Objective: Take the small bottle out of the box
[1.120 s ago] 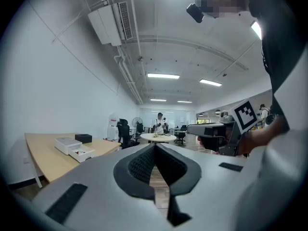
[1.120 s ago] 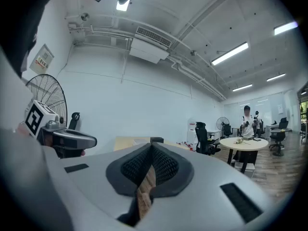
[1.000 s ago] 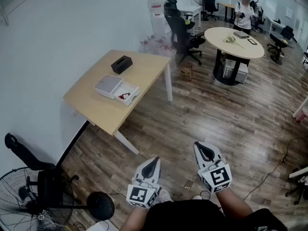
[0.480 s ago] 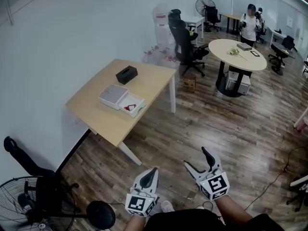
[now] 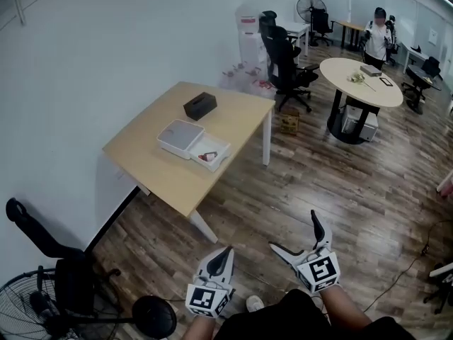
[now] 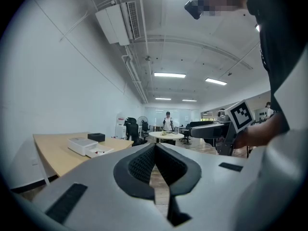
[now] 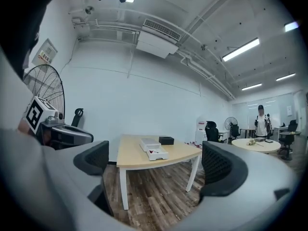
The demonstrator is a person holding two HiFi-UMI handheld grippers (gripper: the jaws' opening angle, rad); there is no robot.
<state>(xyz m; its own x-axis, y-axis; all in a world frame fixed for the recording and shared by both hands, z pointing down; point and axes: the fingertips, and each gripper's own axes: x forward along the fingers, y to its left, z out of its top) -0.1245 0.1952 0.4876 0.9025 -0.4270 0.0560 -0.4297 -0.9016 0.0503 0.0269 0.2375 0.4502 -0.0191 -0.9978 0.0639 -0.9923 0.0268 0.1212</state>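
Note:
A white box [image 5: 211,151] lies open on the wooden table [image 5: 170,176], its lid [image 5: 180,137] beside it. Something small, red and dark [image 5: 207,156] lies in the box; I cannot tell whether it is the bottle. Both grippers hang low over the floor, well short of the table. My left gripper [image 5: 224,253] is shut with nothing in it, its pads pressed together in the left gripper view [image 6: 155,150]. My right gripper [image 5: 301,238] has its jaws opening wide with nothing between them; the right gripper view [image 7: 156,165] shows the box [image 7: 155,149] far ahead between them.
A black tissue box [image 5: 199,105] sits on the table behind the white box. A floor fan [image 5: 28,310] and a black chair [image 5: 42,239] stand at my left. Farther off are office chairs [image 5: 287,52], a round table [image 5: 361,71] and a person [image 5: 382,37].
My right gripper's jaws have gone from shut to wide apart. The table now sits a little nearer and farther right in the head view. The left gripper has stayed shut.

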